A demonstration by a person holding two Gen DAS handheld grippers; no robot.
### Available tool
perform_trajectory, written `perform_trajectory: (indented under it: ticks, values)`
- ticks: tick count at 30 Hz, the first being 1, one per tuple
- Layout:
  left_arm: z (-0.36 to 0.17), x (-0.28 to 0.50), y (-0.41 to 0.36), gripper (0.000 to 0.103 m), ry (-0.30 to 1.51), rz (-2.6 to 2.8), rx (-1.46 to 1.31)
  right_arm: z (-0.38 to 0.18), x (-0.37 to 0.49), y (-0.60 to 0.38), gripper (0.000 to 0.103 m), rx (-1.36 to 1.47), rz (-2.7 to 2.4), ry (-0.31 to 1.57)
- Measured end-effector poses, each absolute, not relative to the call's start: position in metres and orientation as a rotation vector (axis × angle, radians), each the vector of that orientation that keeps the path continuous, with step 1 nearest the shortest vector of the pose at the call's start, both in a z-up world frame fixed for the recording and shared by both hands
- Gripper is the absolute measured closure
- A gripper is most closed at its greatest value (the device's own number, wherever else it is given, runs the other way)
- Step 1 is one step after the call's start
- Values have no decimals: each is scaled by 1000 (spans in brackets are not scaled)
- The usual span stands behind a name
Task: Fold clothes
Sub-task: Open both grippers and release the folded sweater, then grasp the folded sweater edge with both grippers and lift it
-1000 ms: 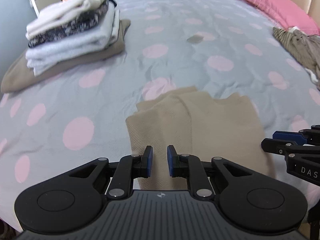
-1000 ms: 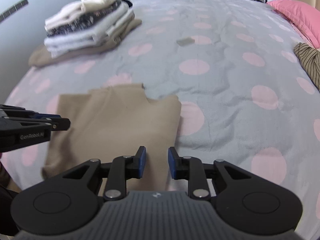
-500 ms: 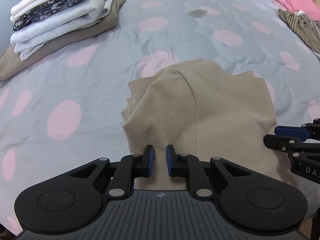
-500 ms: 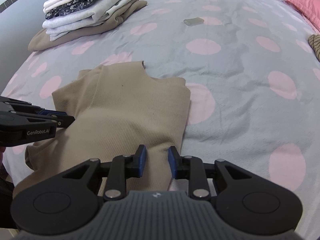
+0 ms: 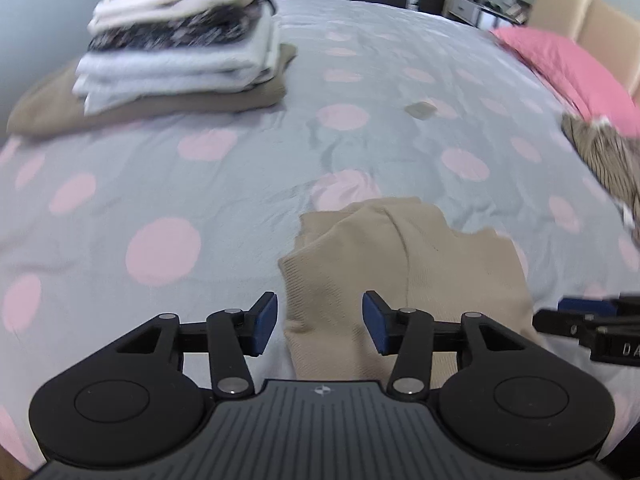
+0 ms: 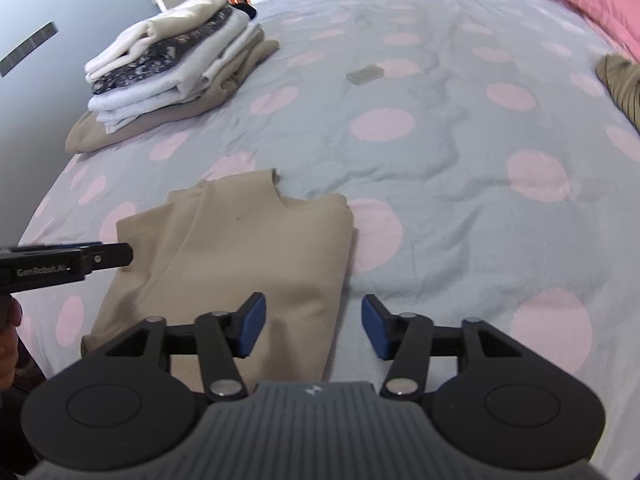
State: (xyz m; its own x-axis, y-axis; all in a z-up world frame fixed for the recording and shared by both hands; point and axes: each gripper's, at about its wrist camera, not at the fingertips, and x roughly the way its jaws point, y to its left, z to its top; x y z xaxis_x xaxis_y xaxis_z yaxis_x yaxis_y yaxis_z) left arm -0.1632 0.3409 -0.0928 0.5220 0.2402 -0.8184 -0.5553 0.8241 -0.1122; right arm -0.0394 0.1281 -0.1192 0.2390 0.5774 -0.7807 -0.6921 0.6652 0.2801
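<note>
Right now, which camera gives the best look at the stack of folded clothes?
The right wrist view: the stack of folded clothes is sharp, its separate layers distinct. The left wrist view shows the same stack motion-blurred at the far left.

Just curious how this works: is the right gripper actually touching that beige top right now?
Cannot tell. In the right wrist view the right gripper is open over the beige top's near right edge, nothing clamped between its fingers, but neither view shows whether the fingers rest on the cloth.

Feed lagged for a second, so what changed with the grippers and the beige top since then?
Both grippers opened: the left gripper and right gripper went from nearly shut to jaws wide apart, letting the beige top lie on the bed. Both cameras tilted back up. The folded clothes stack and striped garment stayed put.
</note>
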Motion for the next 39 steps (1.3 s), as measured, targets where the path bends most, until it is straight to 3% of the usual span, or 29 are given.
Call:
perform_trajectory:
  ticks: [10, 21, 25, 27, 31, 33, 39]
  values:
    - [-130, -164, 363, 56, 979, 508, -635, -144, -29, 127, 43, -53, 866, 1136]
    - [-142, -158, 367, 59, 977, 490, -699, -159, -21, 128, 39, 32, 880, 1188]
    - [-143, -157, 364, 65, 968, 478, -692, -161, -21, 129, 44, 56, 891, 1193]
    - [-143, -157, 362, 70, 960, 475, -692, -163, -21, 129, 57, 85, 903, 1203]
    - [-140, -157, 358, 80, 937, 475, -677, -163, -21, 127, 65, 129, 905, 1205]
    - [-136, -159, 356, 85, 923, 480, -668, -161, -22, 125, 75, 147, 907, 1197]
    - [-120, -170, 353, 88, 855, 491, -668, -150, -23, 117, 81, 203, 919, 1177]
